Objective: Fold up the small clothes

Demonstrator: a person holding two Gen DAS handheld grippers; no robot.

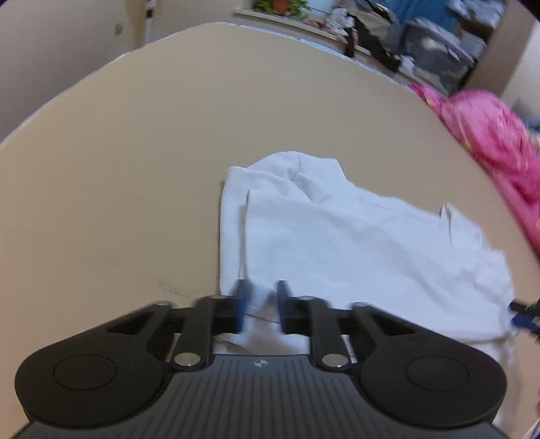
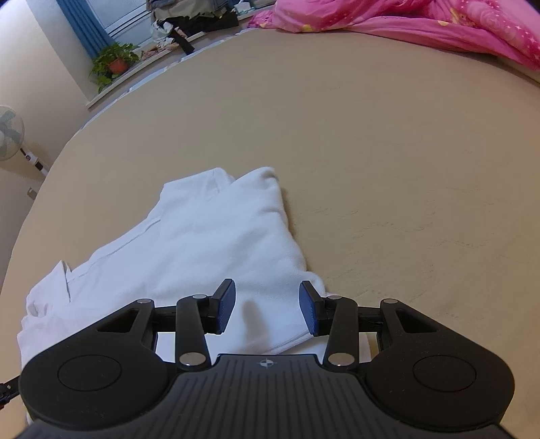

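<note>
While the left gripper (image 1: 261, 305) sits at the near edge of the white garment (image 1: 354, 243), its blue pads (image 1: 241, 304) look blurred with a tuft of white cloth between them, and they seem pinched together on that hem. On the other side, the right gripper (image 2: 266, 309) hangs over the garment's near right corner with its jaws standing apart; cloth lies beneath and between the pads (image 2: 225, 305), but they do not press on it.

Partly folded already, the white garment lies on the tan bedsheet (image 1: 118, 169), one side panel turned in over the body, a collar or sleeve bunched at the far end. Its near hem runs under both grippers. Well apart from it, a pink quilt (image 2: 422, 23) is heaped at the far right of the bed, and a potted plant (image 2: 116, 62) stands on the sill beyond.

My judgement is that the risk lies in the uneven hold. If the left side lifts before the right has closed, the hem would rise skewed, and the turned-in panel could slide open. The left pinch also looks shallow, on a small tuft only, so it may catch just the top layer and peel it away from the layers below. A soft sheet underneath could be nipped along with the cloth.
</note>
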